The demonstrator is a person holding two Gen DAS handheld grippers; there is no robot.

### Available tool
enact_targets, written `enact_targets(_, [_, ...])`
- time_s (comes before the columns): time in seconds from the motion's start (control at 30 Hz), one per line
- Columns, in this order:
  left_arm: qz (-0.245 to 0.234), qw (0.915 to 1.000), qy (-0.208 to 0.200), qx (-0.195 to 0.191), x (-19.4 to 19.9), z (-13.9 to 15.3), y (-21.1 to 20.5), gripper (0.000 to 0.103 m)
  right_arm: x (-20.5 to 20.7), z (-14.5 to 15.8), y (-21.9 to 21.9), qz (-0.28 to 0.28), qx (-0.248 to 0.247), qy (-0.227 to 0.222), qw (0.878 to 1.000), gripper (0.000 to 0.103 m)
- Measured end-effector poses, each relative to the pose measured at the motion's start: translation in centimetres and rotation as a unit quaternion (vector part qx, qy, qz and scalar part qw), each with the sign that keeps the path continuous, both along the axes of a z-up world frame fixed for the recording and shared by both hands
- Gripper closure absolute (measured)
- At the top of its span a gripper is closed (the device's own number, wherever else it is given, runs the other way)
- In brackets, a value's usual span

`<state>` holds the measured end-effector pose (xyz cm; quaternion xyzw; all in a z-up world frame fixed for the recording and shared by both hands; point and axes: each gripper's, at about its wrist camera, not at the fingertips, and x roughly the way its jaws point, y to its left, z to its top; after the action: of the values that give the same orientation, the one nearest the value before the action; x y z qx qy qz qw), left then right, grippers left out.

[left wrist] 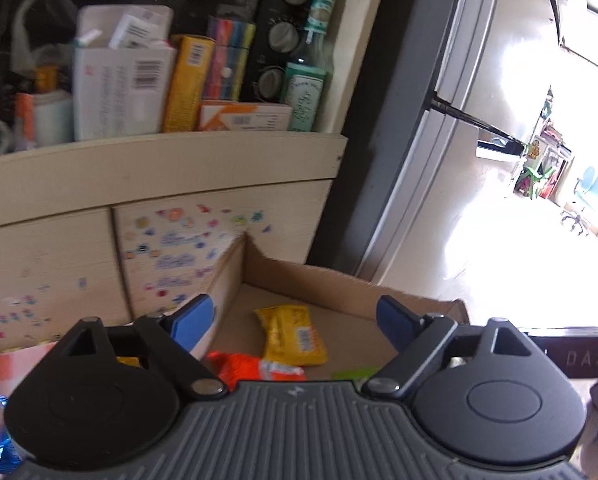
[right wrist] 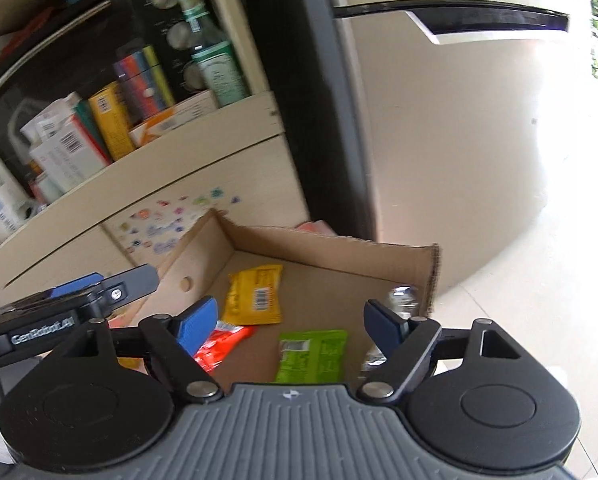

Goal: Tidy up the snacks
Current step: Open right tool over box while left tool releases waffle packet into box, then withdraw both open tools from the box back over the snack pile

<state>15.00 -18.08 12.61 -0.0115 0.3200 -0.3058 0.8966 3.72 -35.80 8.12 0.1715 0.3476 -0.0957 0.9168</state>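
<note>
A shallow cardboard box (left wrist: 339, 280) (right wrist: 323, 244) sits on the floor below both grippers. In it lie a yellow snack packet (left wrist: 293, 334) (right wrist: 255, 294), an orange-red packet (left wrist: 255, 368) (right wrist: 219, 344), a green packet (right wrist: 313, 354) (left wrist: 357, 372) and a silvery wrapper (right wrist: 403, 300) at the right wall. My left gripper (left wrist: 293, 326) is open and empty above the box. My right gripper (right wrist: 291, 324) is open and empty above the box. The left gripper also shows in the right wrist view (right wrist: 99, 288), at the box's left side.
A cream cabinet (left wrist: 159, 168) with stickers on its door stands behind the box; its shelf holds boxes, a bottle (left wrist: 311, 60) and a black appliance. A fridge (right wrist: 439, 120) stands to the right. A checked bag (left wrist: 3, 372) is at the left.
</note>
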Motion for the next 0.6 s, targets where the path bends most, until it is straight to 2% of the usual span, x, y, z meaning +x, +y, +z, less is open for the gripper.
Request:
enact_targets(0.23, [0.027, 0.9994, 0.01, 0.019, -1.3, -0.1, 5.2, 0.013, 0.3, 0.0, 3.1, 0.083, -0.017, 0.005, 0.996, 0.011])
enact_targets(0.6, [0.09, 0.9951, 0.03, 0.026, -1.8, -1.5, 12.2, 0.011, 0.4, -1.9, 7.3, 0.167, -0.04, 0.044, 0.984, 0.011])
